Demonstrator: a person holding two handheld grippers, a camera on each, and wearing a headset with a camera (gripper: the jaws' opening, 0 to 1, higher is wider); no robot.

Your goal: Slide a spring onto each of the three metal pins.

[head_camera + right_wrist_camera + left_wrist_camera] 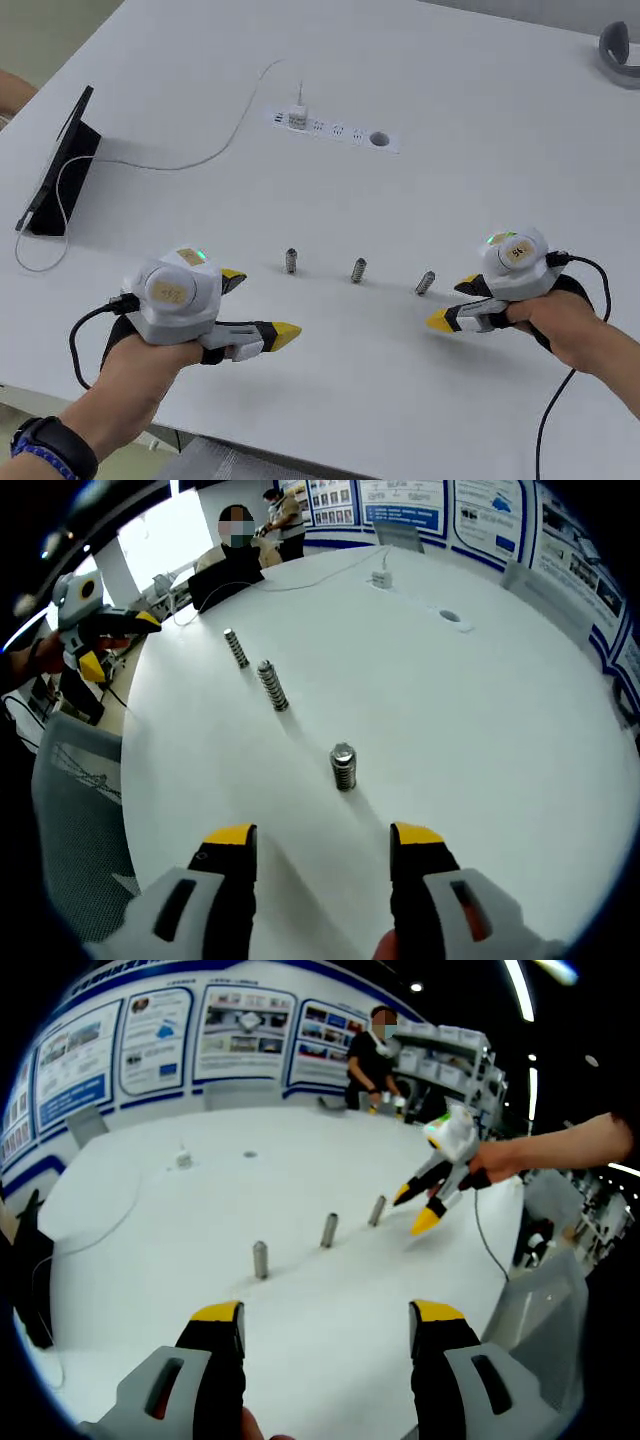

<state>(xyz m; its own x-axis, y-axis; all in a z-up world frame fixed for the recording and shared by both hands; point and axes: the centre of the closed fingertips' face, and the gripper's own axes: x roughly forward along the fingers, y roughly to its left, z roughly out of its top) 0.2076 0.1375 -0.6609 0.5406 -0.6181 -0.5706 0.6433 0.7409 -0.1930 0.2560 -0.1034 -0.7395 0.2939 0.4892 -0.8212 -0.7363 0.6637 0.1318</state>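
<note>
Three metal pins stand in a row at centre frame in the head view: left pin, middle pin, right pin. They are spaced apart on the white table. Each pin has a coiled spring on it. The coils are clearest in the right gripper view, where the nearest spring sits at centre frame and the other two line up toward the upper left.

The left gripper is at lower left of the head view. Its yellow tips are spread wide with nothing between them, and they point right, near the left pin but not touching it. The right gripper is at lower right, jaws also wide apart and empty. Its tips point left, just beside the right pin, with no contact seen. A hand holds each gripper.

In the left gripper view the pins run from centre toward the upper right, with the right gripper past the last one.

A white power strip lies at upper centre of the table. A thin white cable runs from it toward the left edge, where a dark tablet is propped.
</note>
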